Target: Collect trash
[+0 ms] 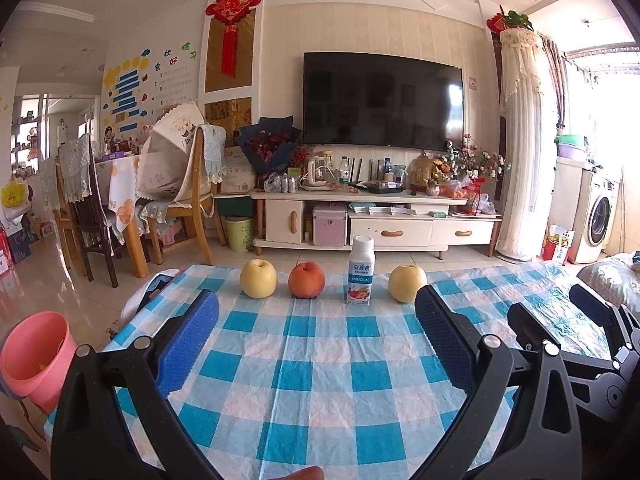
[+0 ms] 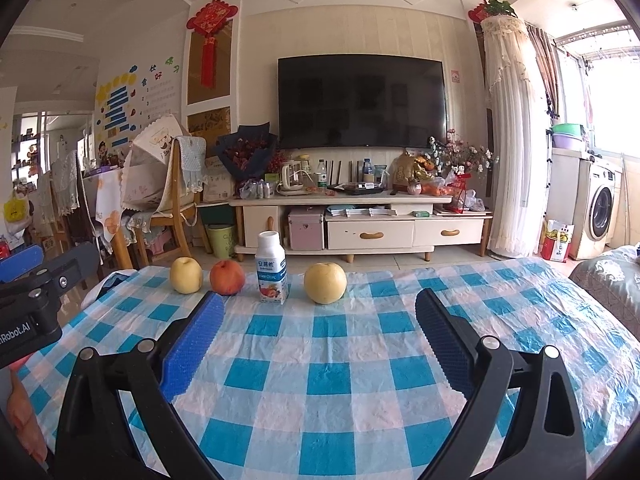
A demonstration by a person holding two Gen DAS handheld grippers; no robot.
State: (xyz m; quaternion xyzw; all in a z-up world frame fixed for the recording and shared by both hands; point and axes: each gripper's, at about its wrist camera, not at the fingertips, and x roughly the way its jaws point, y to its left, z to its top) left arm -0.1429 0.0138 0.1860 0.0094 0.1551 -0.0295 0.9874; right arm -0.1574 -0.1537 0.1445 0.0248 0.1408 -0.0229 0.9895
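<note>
A white yogurt drink bottle [image 1: 360,271] [image 2: 272,269] stands upright near the far edge of a table with a blue-and-white checked cloth [image 1: 320,360] [image 2: 340,380]. It stands in a row with a yellow apple [image 1: 258,279] [image 2: 185,275], a red-orange apple [image 1: 307,280] [image 2: 227,277] and another yellow fruit [image 1: 407,284] [image 2: 325,283]. My left gripper [image 1: 316,312] is open over the near cloth, nothing between its blue pads. My right gripper [image 2: 320,312] is open too, well short of the row. A pink bin [image 1: 36,356] stands on the floor at the table's left.
The right gripper's black body [image 1: 580,340] shows at the right of the left wrist view, the left gripper's body [image 2: 36,296] at the left of the right wrist view. Beyond the table are a TV cabinet [image 1: 376,216], wooden chairs [image 1: 188,192] and a green bin [image 1: 239,233].
</note>
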